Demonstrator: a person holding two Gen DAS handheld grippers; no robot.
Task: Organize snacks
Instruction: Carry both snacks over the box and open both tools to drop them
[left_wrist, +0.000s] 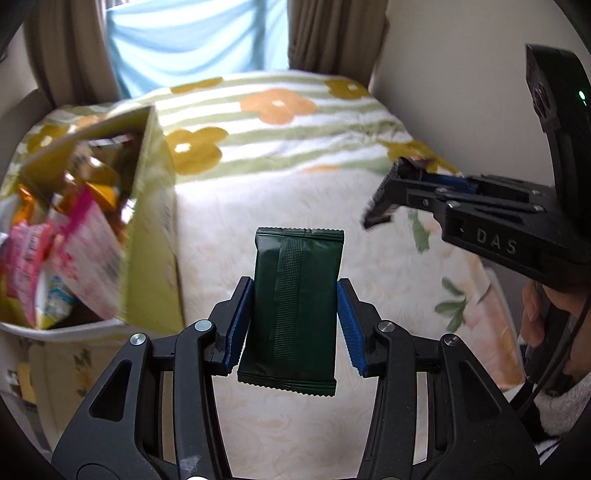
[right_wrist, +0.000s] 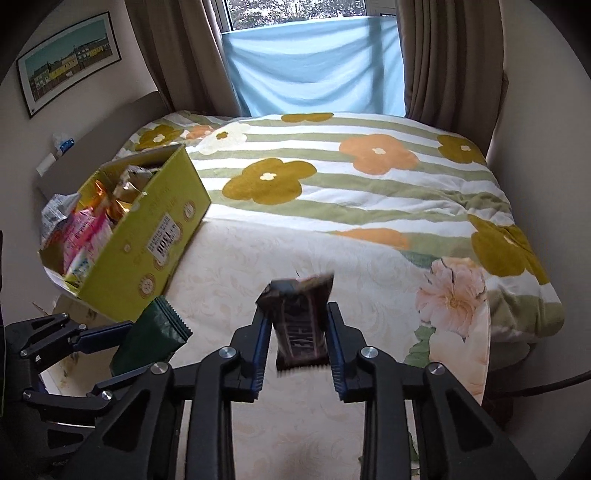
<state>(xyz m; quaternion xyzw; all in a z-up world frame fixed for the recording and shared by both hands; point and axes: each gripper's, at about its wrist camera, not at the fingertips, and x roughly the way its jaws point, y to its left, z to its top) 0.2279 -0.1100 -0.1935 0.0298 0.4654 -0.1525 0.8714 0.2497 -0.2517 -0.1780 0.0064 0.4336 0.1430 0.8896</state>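
Left jaws: the left gripper (left_wrist: 294, 321) was clamped on a dark green packet (left_wrist: 295, 314), its ribbed blue pads (left_wrist: 236, 325) pressing the two long edges.
Right jaws: the right gripper (right_wrist: 297, 339) was closed tight on a dark brown bar (right_wrist: 301, 325), held upright between ribbed blue pads (right_wrist: 258, 350).
Box: at the far left on the bed stood a yellow-green cardboard box (right_wrist: 147, 236), rectangular, open-topped, with a white printed label on its side.
Box contents: crinkled foil and plastic snack bags (right_wrist: 86, 229) in pink, orange and gold were crammed inside, some poking above the rim.
Green packet: flat, glossy, oblong, with zigzag-cut ends and a crimped seam down the middle; it hung above the bed, just right of the box.
Brown bar: a shiny wrapper with pale lettering and a rumpled, blurred top end; it was raised over the cream sheet, right of the green packet.
Bedding: a pale cream sheet (right_wrist: 295, 258) with a faint leaf pattern lay nearest; beyond it a fleecy blanket (right_wrist: 332, 177) bore green stripes and rounded orange and mustard flowers.
Hand: at the right edge of the left view, a hand (left_wrist: 535, 317) gripped the right tool's black handle.
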